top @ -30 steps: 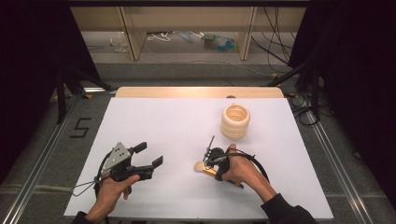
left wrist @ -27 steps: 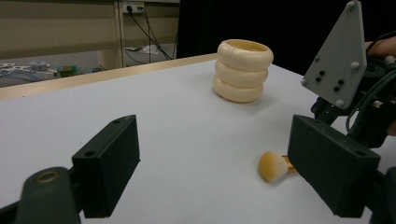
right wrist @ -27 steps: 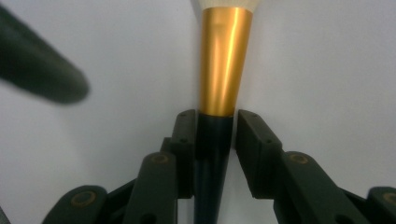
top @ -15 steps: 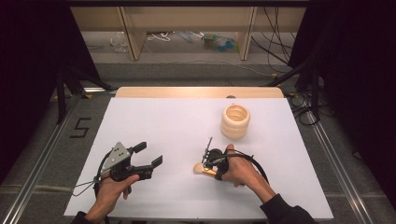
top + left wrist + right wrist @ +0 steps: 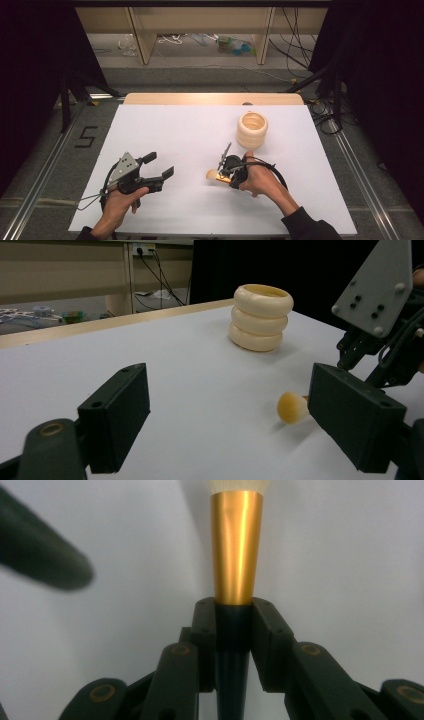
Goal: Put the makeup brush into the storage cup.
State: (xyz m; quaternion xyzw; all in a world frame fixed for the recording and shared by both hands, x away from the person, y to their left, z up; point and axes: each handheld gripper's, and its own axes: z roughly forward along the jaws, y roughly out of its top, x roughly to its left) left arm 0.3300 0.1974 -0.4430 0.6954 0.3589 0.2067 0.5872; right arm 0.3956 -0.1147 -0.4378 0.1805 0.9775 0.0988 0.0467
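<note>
A brush with a gold ferrule [image 5: 236, 547], a black handle and a cream head [image 5: 212, 174] is held low over the white table [image 5: 180, 130]. My right gripper [image 5: 223, 172] is shut on the handle just behind the ferrule [image 5: 233, 615], and the head points left. In the left gripper view the brush head [image 5: 292, 407] hangs just above the table, beside the right jaw. My left gripper [image 5: 159, 165] stands open at the near left, nothing between its jaws [image 5: 235, 425]. A cream holder of three stacked rings [image 5: 252, 130] stands upright behind the right hand.
The ring holder [image 5: 260, 316] sits toward the table's far right. A wooden strip [image 5: 212, 98] edges the table's far side, with shelves and cables beyond. A dark blurred shape [image 5: 40, 555] crosses the upper left of the right gripper view.
</note>
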